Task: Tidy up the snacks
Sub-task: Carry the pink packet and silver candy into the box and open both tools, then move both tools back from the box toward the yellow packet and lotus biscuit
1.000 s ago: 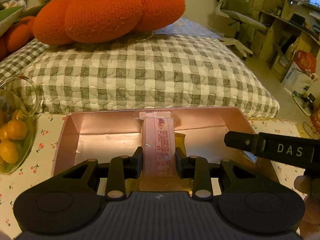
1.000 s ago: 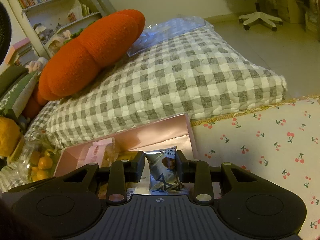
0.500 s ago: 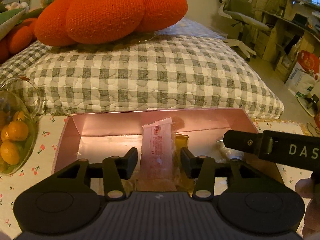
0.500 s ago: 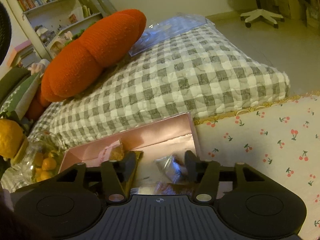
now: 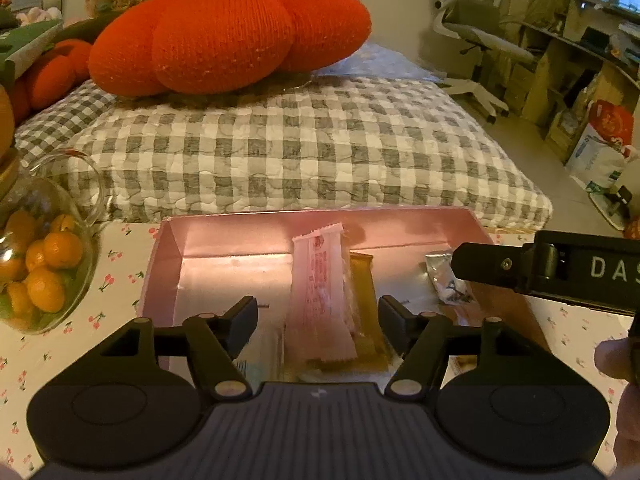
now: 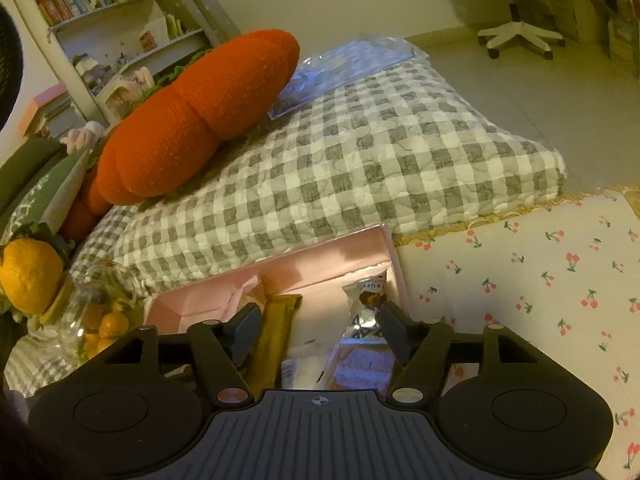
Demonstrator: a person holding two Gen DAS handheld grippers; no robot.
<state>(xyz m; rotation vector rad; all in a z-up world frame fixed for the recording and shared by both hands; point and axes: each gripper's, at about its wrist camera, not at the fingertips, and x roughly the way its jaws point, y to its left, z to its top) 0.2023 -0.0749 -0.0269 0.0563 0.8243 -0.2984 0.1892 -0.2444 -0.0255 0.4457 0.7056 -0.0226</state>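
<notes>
A pink box (image 5: 224, 236) lies on the cherry-print cloth and holds the snacks. A long pink packet (image 5: 318, 296) lies in it over a yellow packet (image 5: 362, 276). A silver packet (image 5: 442, 276) lies at the box's right end. My left gripper (image 5: 318, 316) is open above the pink packet, which lies loose between the fingers. My right gripper (image 6: 320, 326) is open over the box's right end, just above the silver packet (image 6: 366, 300). The pink packet (image 6: 240, 298), the yellow packet (image 6: 278, 328) and the box (image 6: 320, 256) also show in the right wrist view.
A glass bowl of small oranges (image 5: 44, 264) stands left of the box. A grey checked cushion (image 5: 304, 152) with a big orange knitted pillow (image 5: 228, 36) lies behind it. The cherry-print cloth (image 6: 540, 280) spreads to the right. An office chair (image 5: 476, 48) stands far right.
Both grippers opened and let go: the left released the pink packet, the right released the silver packet. Both packets now lie in the box, and both grippers have pulled back a little.
</notes>
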